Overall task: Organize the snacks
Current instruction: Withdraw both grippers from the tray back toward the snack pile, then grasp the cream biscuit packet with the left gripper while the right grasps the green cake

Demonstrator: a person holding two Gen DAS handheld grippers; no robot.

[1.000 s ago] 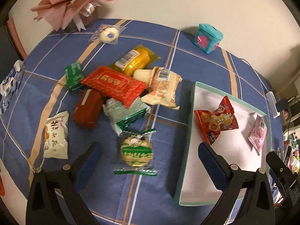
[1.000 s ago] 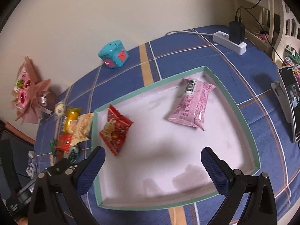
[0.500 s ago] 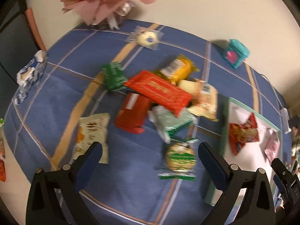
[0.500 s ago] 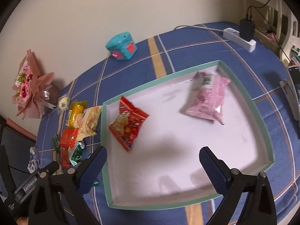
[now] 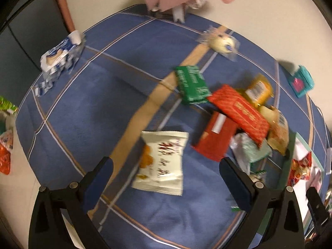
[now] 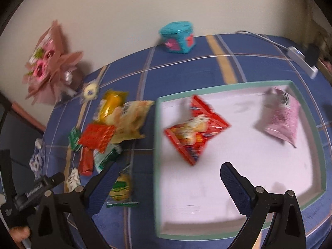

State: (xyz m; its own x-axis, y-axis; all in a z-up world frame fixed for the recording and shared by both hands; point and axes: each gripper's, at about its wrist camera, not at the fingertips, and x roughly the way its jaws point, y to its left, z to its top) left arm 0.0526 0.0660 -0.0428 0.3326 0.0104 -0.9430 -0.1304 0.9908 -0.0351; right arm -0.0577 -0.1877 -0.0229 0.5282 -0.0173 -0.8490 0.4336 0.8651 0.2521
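Hovering spread wide and empty, the left tongs frame a flat white foil snack packet with red lettering, which lies between the two blue pads on the blue plaid tabletop. That packet sits apart from the heap, so it looks like the easiest next pick (nothing leans on it). Off to the right of these tongs the rest are piled: a dark red bar wrapper just beside the white packet, a long bright red foil pack lying across it, a green carton-like pack farther ahead, and a yellow pouch beyond.

The right tongs are also released and carry nothing, poised over the near edge of a shallow white tray with a mint-green rim. Inside the tray, ahead of these tongs, lie a red crinkled snack bag and, farther right, a pink printed pouch, well apart with bare white floor between them. Most snacks are not yet in the tray, so the sorting seems to be at an early stage.
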